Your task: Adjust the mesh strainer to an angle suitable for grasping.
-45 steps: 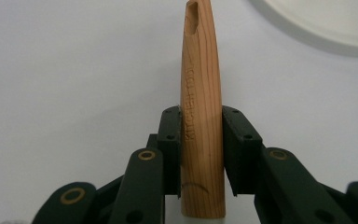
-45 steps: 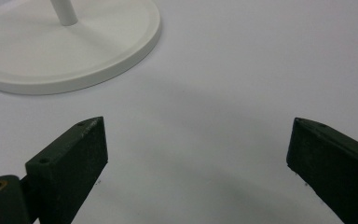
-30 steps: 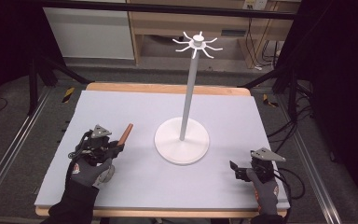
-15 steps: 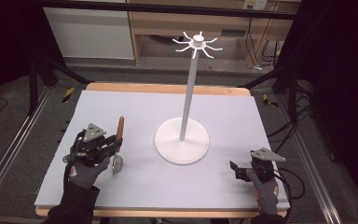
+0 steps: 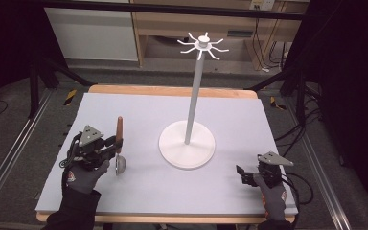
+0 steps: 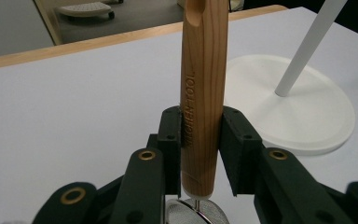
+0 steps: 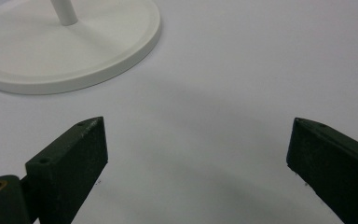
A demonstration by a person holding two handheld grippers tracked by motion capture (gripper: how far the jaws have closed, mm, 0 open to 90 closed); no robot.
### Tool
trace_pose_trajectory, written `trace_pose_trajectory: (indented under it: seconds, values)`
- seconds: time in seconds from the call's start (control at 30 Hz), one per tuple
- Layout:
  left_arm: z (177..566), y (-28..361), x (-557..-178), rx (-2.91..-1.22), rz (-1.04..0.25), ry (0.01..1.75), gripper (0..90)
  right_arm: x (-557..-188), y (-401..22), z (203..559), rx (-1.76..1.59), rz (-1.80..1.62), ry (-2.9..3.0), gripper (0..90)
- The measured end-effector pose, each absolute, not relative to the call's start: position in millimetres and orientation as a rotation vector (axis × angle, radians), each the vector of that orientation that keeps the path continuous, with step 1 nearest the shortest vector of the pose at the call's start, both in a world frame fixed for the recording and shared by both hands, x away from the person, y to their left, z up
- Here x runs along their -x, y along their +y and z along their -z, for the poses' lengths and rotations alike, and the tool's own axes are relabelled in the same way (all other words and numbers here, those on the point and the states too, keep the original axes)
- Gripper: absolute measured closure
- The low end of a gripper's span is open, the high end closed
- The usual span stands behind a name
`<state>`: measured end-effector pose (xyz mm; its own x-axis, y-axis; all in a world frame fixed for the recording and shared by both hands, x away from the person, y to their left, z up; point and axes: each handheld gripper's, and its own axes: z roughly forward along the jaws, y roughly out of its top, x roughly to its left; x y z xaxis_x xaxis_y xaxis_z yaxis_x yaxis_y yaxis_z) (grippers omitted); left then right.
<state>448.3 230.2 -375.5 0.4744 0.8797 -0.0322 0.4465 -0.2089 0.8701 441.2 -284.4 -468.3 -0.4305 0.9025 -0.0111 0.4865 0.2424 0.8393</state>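
Nearest us, the left gripper (image 5: 106, 149) sits at the near-left of the worktop (image 5: 139, 110); in the left gripper view its fingers (image 6: 170, 140) are clamped on the wooden handle (image 6: 203, 88) of a small strainer (image 5: 120, 162), one pad on each side of the wood; lettering runs along the handle; the mesh bowl (image 6: 196, 211) shows just below the pads; in the high view the handle stands close to upright above the gripper, the bowl hanging beneath it over the worktop.

The right gripper (image 5: 245, 174) rests at the near-right; in the right gripper view its fingers (image 7: 70, 163) stand wide apart with nothing between them, bare worktop beneath.

Against the frame a second earlier, we note the strainer has swung; then the handle leaned away toward the stand, now it points nearly straight up, and the bowl is clear to see under the left gripper; the right gripper has kept its place, fingers as wide as before.

Pose: the left hand (image 5: 84, 175), gloved, comes in from the near edge, gripper aimed roughly level toward the stand; the right hand (image 5: 271, 194), gloved too, holds its gripper low, aimed left across the worktop.

Farther off, the white stand (image 5: 188, 143) sits mid-worktop, its round base well apart from both grippers; its pole rises to a ring of hooks (image 5: 203, 45); beyond the far edge, a shelf unit (image 5: 191, 26).
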Motion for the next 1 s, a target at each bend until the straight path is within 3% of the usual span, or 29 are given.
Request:
trace_pose_trajectory:
  seconds: [1.0]
  values:
    - [328, 222, -426, -1.624, -0.661, 0.99, 69.9, -440, -286, 466, -1.264, -1.111, 1.997, 5.5]
